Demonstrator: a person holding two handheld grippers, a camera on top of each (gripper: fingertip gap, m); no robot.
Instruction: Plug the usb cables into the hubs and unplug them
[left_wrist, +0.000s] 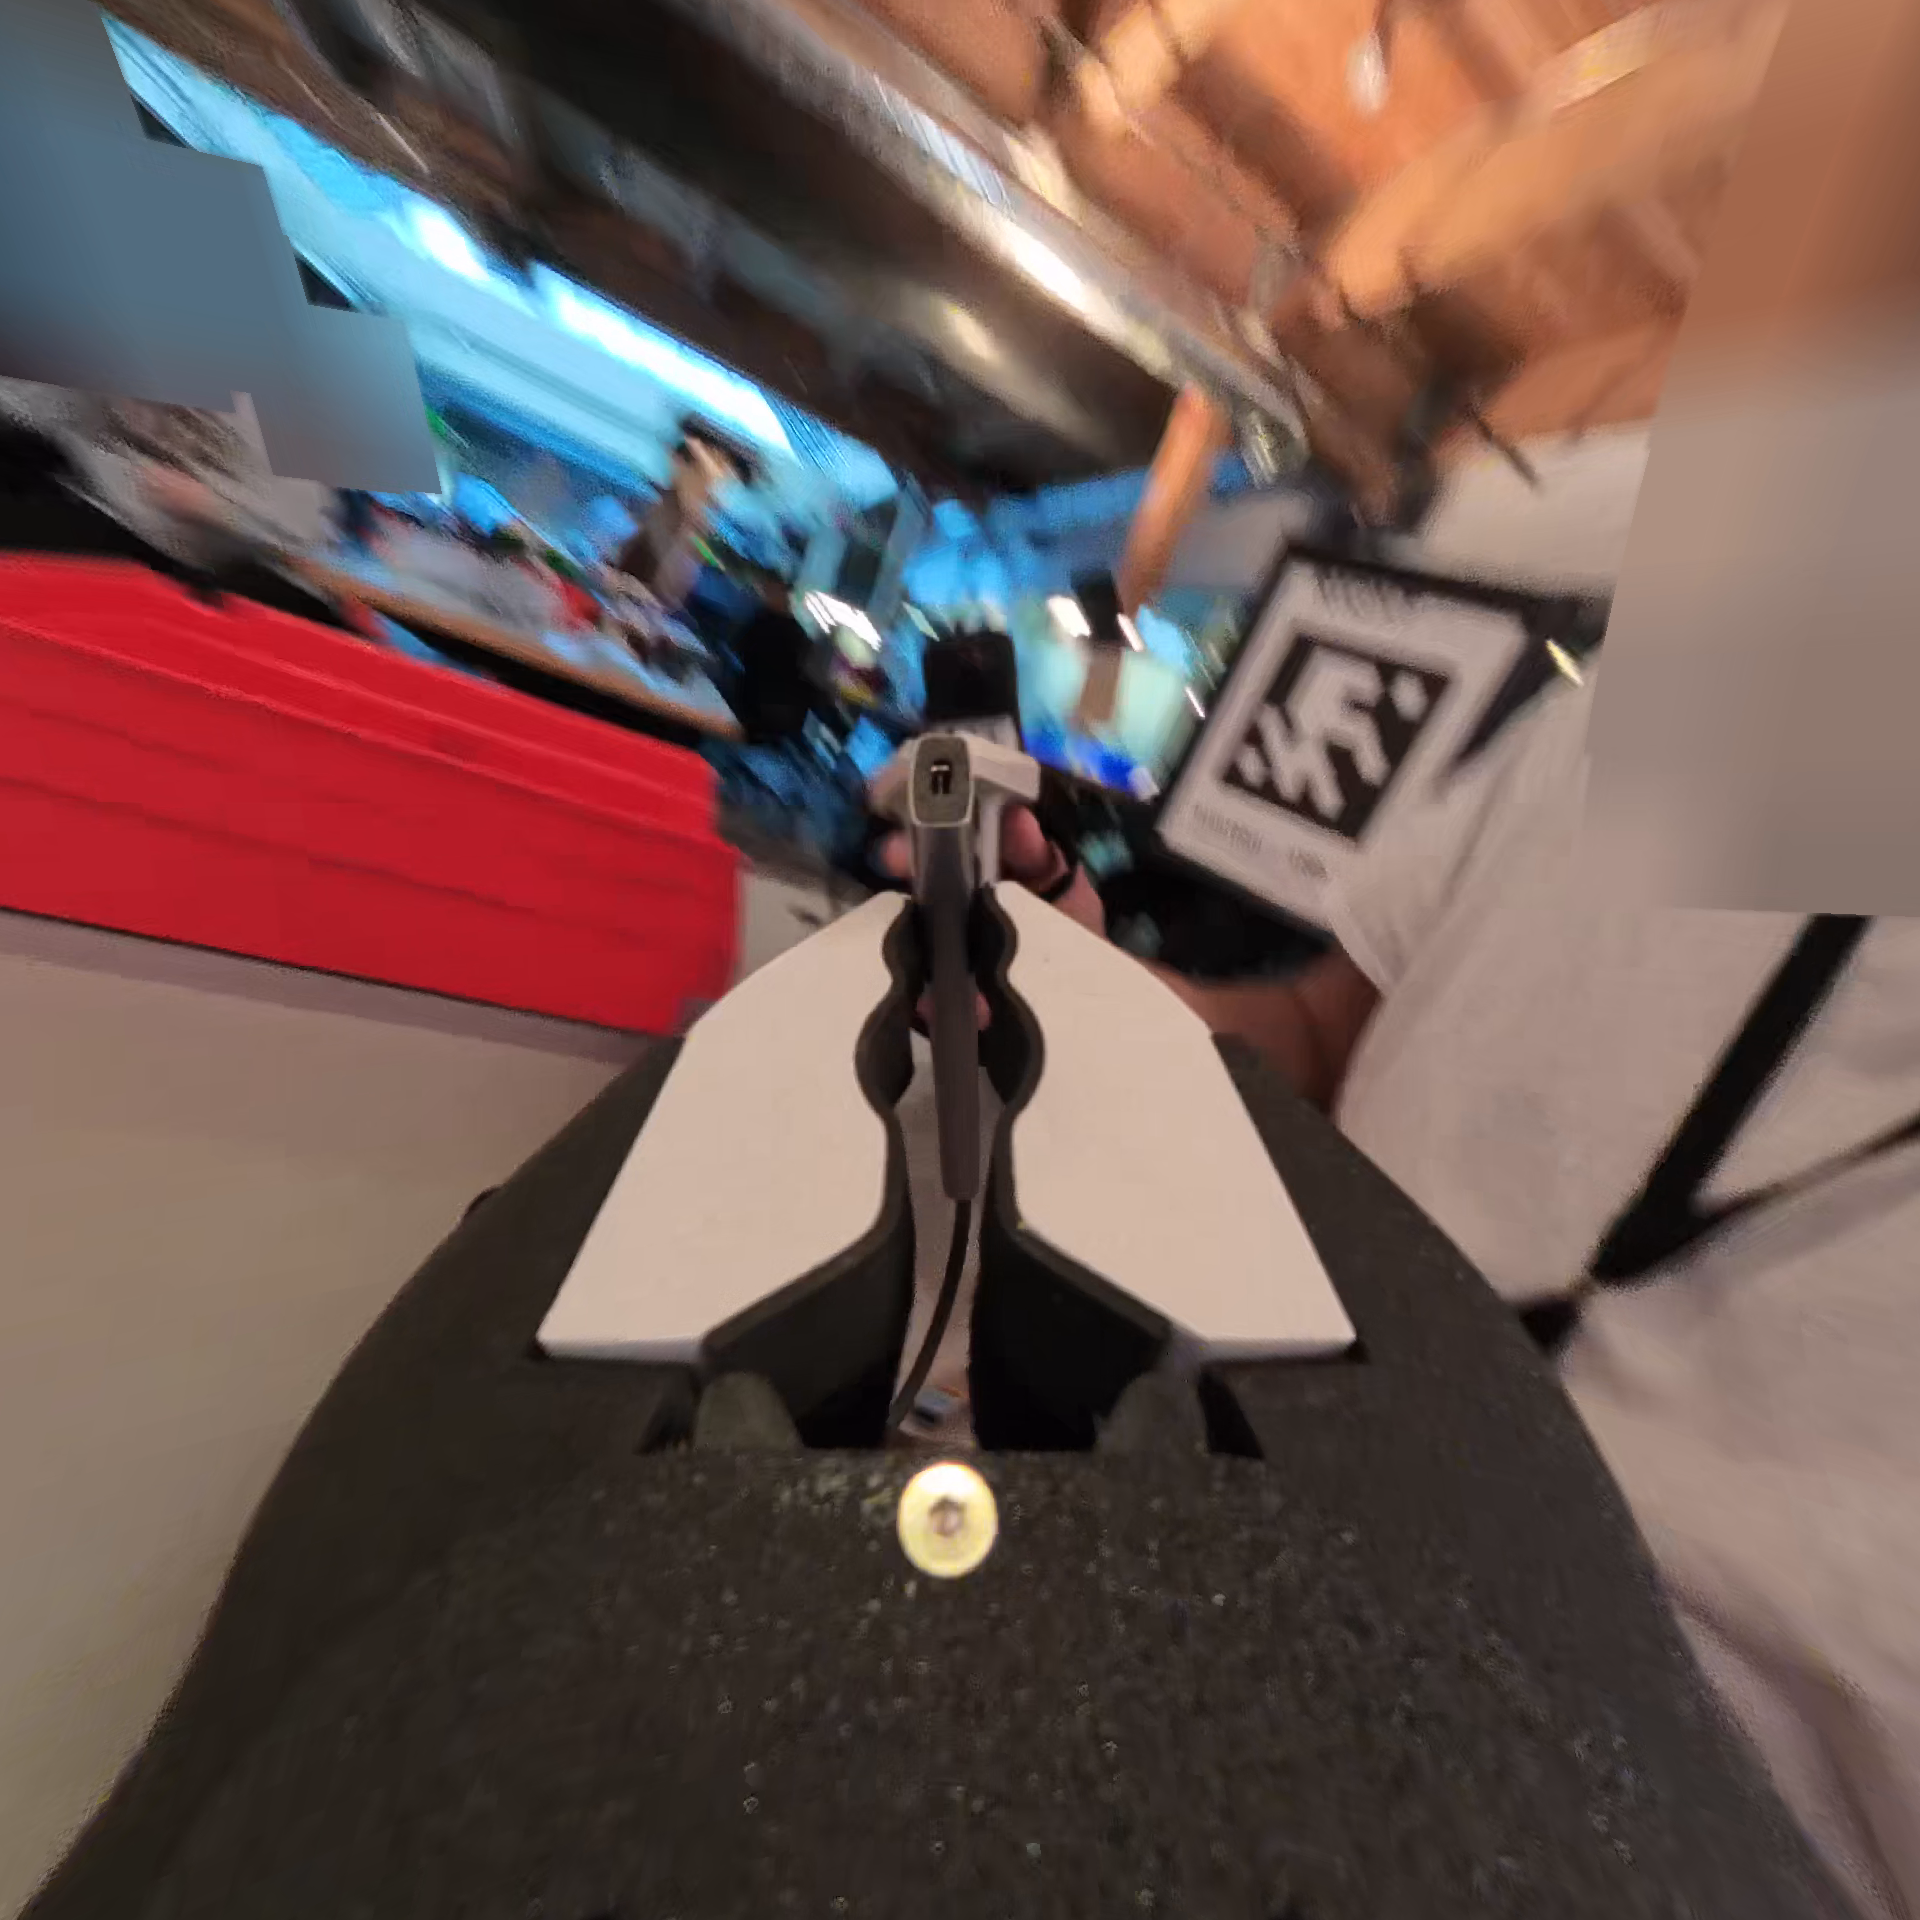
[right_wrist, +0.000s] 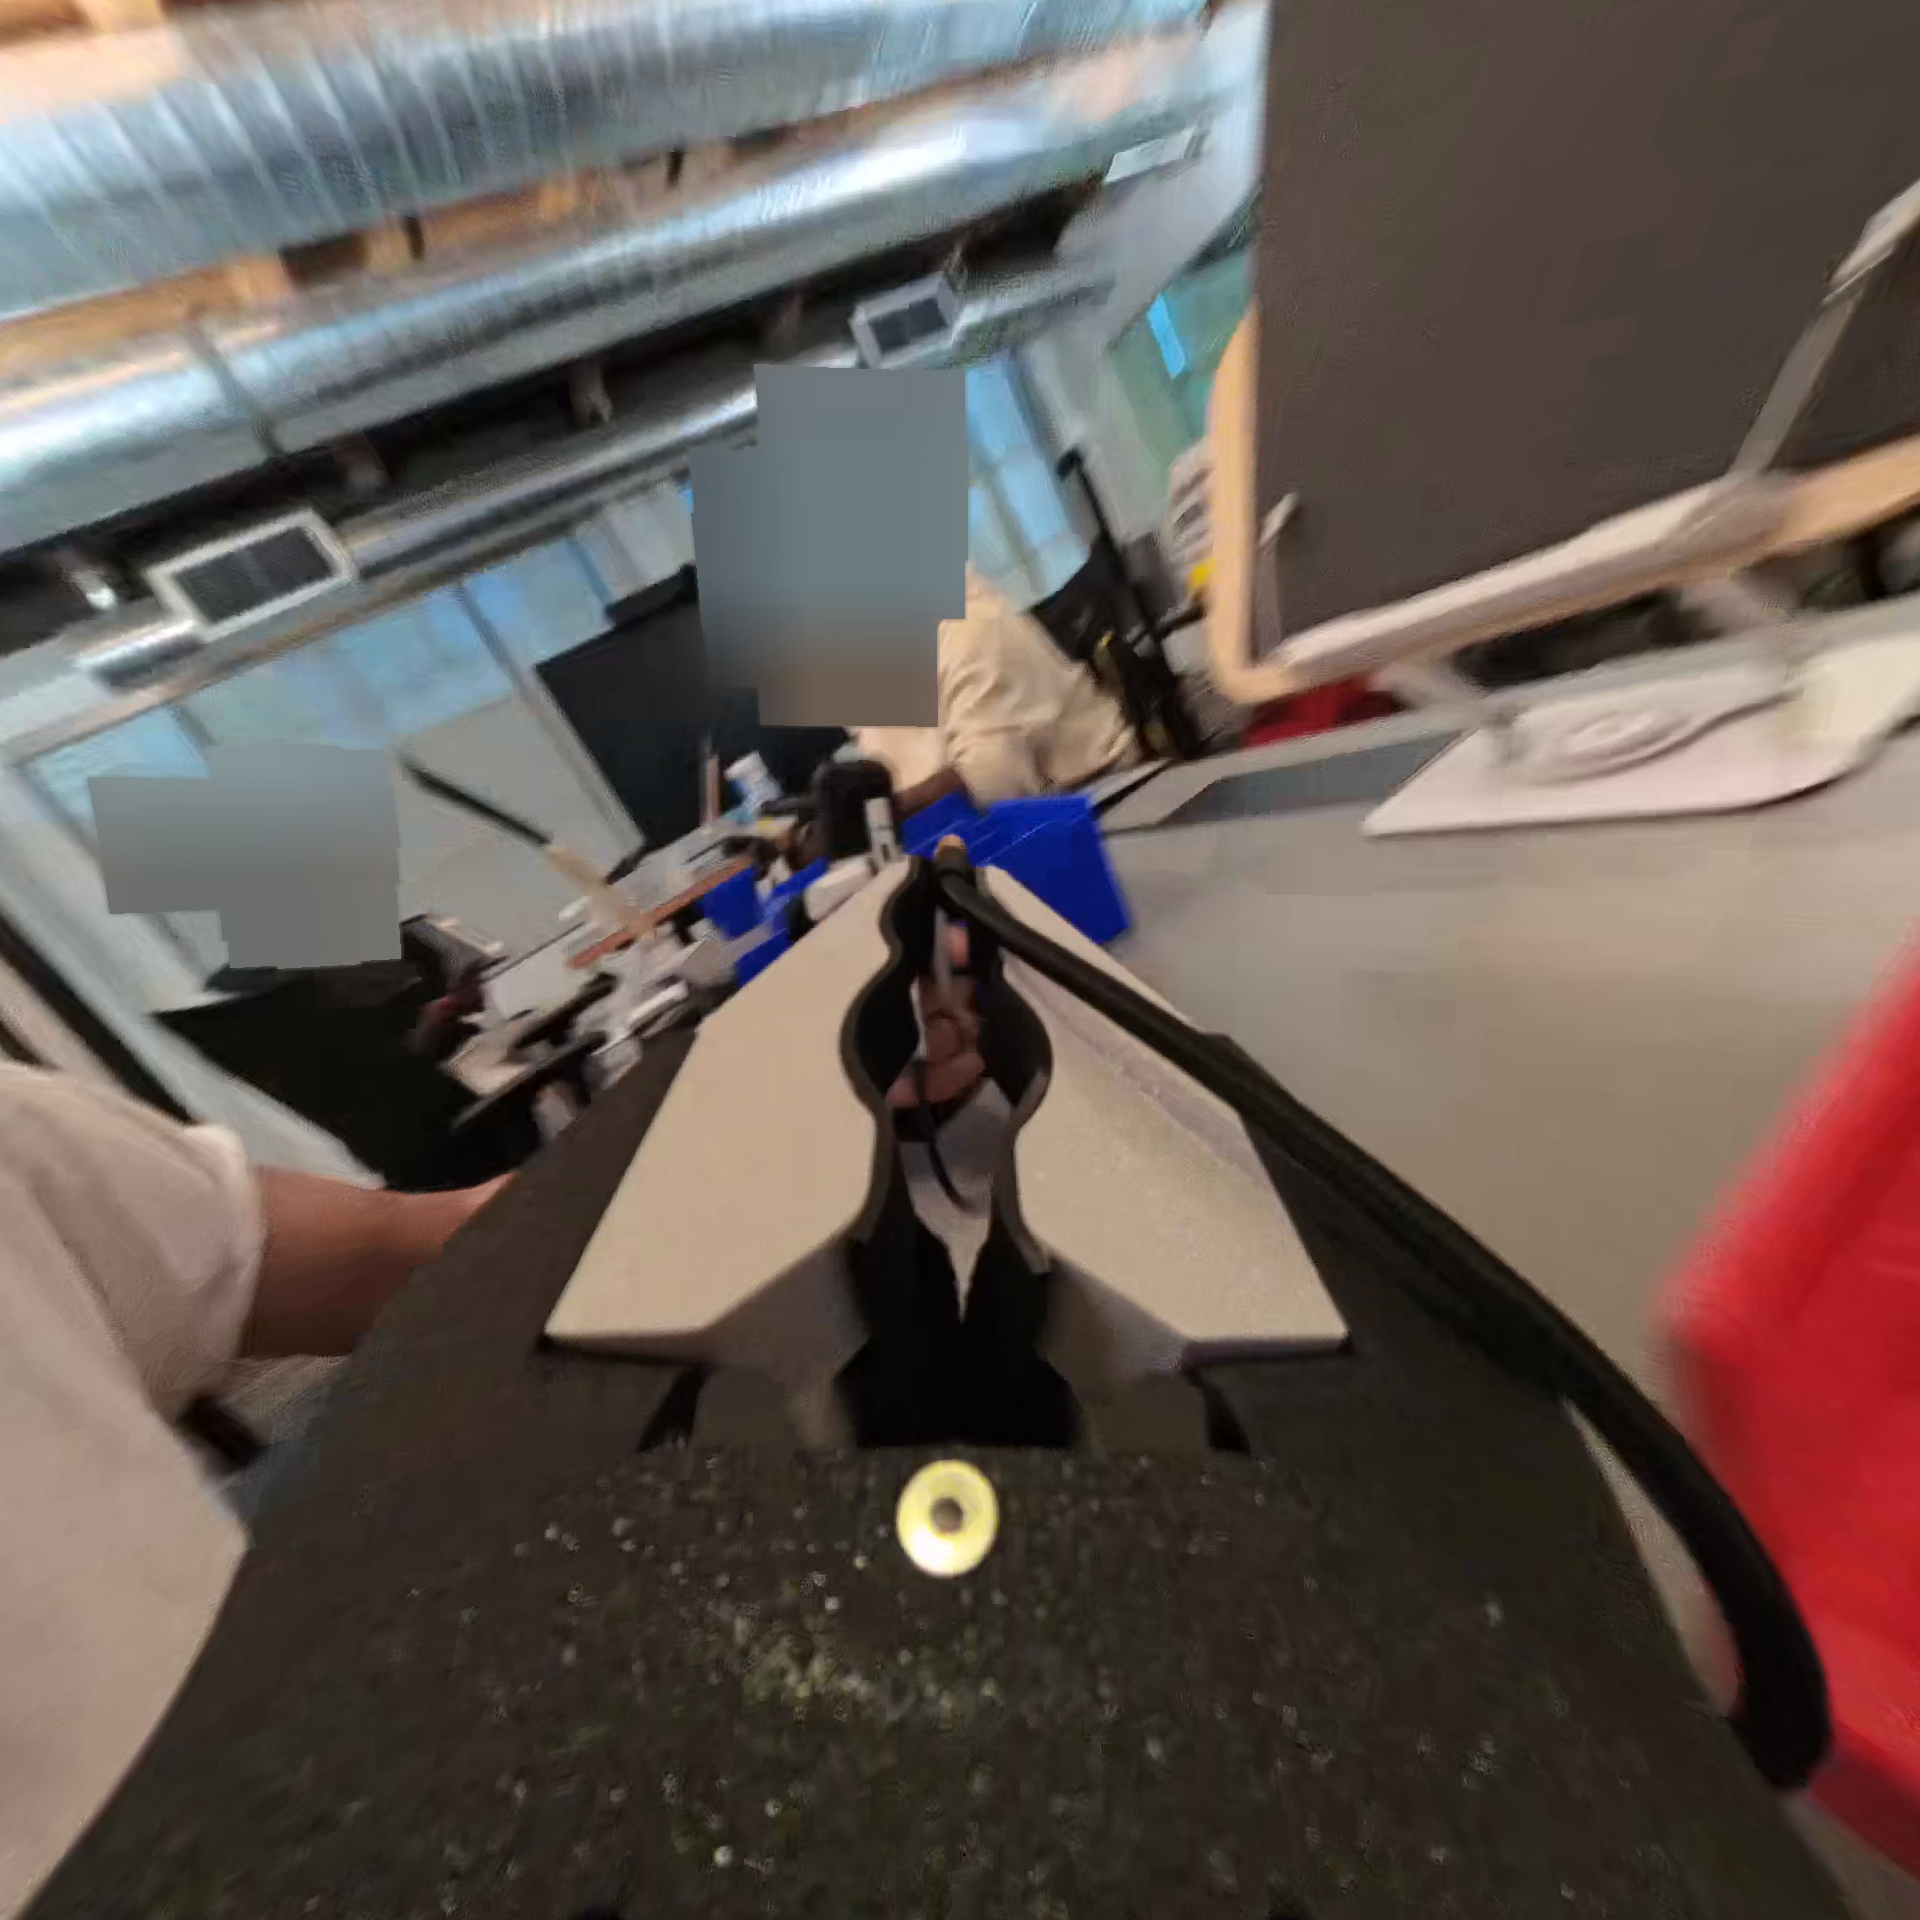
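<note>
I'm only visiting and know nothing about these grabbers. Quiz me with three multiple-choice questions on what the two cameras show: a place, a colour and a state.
1. Where does the black cable run in the right wrist view?
A. over that gripper's right finger
B. coiled on the floor
C. inside a blue bin

2. What colour is the stack of trays on the left of the left wrist view?
A. green
B. red
C. yellow

3. How is the left gripper?
A. wide open, empty
B. out of view
C. shut on a grey plug

Answers:
1 A, it drapes over that finger.
2 B, the stack is plainly red.
3 C, the fingers pinch the plug.
</note>
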